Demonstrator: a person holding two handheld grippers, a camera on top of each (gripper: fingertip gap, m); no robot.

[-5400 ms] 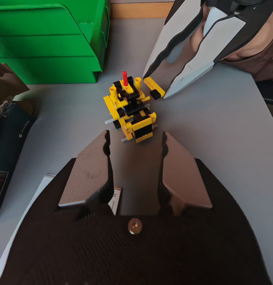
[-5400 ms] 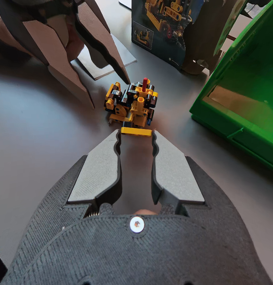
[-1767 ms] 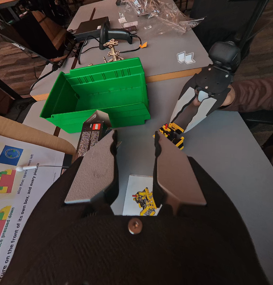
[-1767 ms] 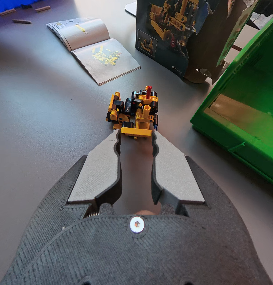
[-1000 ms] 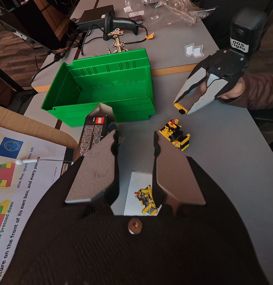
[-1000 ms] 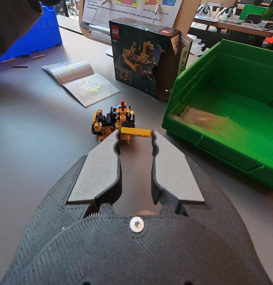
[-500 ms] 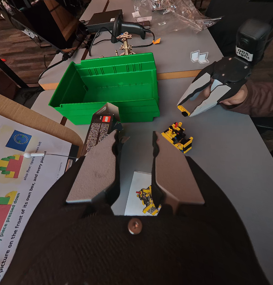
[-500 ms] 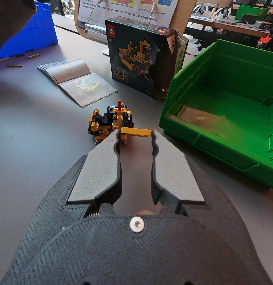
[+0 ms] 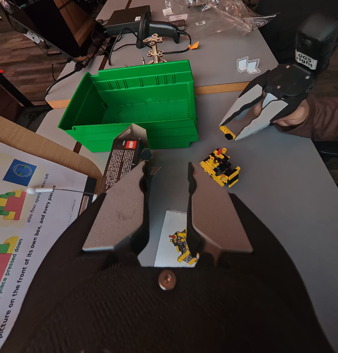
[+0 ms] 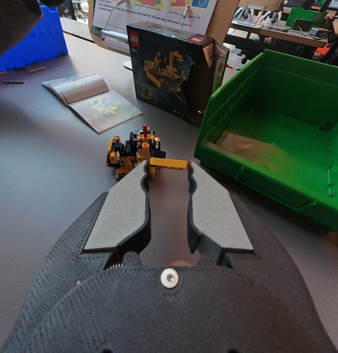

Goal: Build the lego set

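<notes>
The partly built yellow and black lego model (image 9: 219, 167) with a red pin on top stands on the grey table (image 9: 269, 210); it also shows in the right wrist view (image 10: 133, 150). My right gripper (image 10: 167, 164) is shut on a yellow beam (image 10: 171, 164) with a black pin at its left end, held across the fingertips just short of the model. In the left wrist view the right gripper (image 9: 230, 133) hovers behind the model with the beam (image 9: 226, 131). My left gripper (image 9: 167, 166) is open and empty, held high and well back from the model.
A green bin (image 9: 137, 107) stands behind the model, to its right in the right wrist view (image 10: 279, 162). The torn lego box (image 10: 168, 70) and open instruction booklet (image 10: 95, 103) lie nearby. A poster board (image 9: 21, 210) stands at the left. A blue bin (image 10: 30, 44) is far off. The grippers' ends are close to 20 cm from one another.
My left gripper has pulled back and risen far from the model. My right gripper has lifted the yellow beam up and away from the model, still gripping it.
</notes>
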